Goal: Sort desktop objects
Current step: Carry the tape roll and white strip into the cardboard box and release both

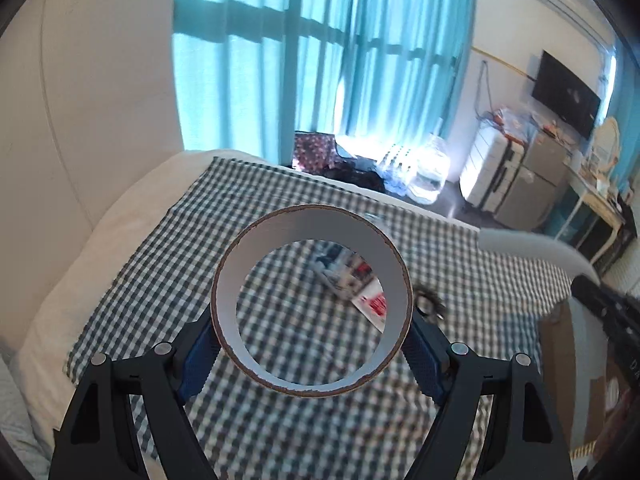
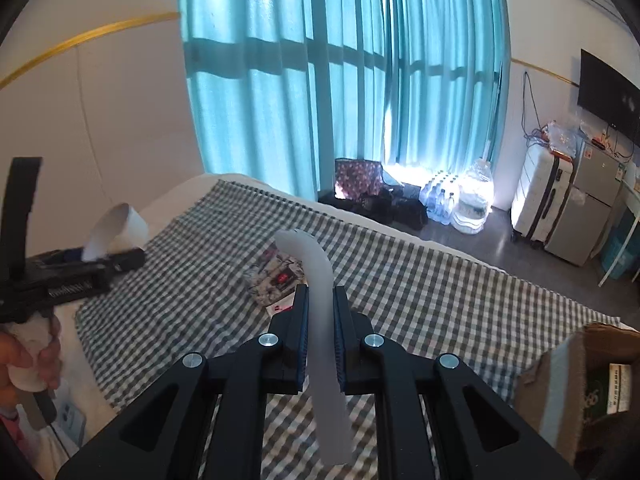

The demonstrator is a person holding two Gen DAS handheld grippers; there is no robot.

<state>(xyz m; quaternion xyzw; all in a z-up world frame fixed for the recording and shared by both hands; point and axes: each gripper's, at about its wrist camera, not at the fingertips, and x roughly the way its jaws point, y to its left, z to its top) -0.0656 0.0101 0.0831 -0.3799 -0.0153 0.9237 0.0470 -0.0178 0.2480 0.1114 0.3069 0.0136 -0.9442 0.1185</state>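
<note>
My left gripper (image 1: pixel 312 340) is shut on a white tape roll (image 1: pixel 256 252) with a brown rim, held above the checked cloth (image 1: pixel 168 264). The roll and that gripper also show at the left of the right wrist view (image 2: pixel 120 224). My right gripper (image 2: pixel 320 308) is shut on a white curved strip (image 2: pixel 316 268) that rises above the fingers and hangs below them; it shows in the left wrist view (image 1: pixel 532 244) at the right. A printed booklet (image 2: pixel 276 276) lies flat on the cloth; it is seen through the roll (image 1: pixel 352 280). A dark frilly item (image 1: pixel 430 304) lies beside the booklet.
A cardboard box (image 2: pixel 580 380) stands at the right edge of the bed (image 1: pixel 116 216). Beyond the bed are teal curtains (image 2: pixel 340 80), bags, water bottles (image 2: pixel 468 196), a white suitcase (image 2: pixel 536 196), a small fridge and a wall TV.
</note>
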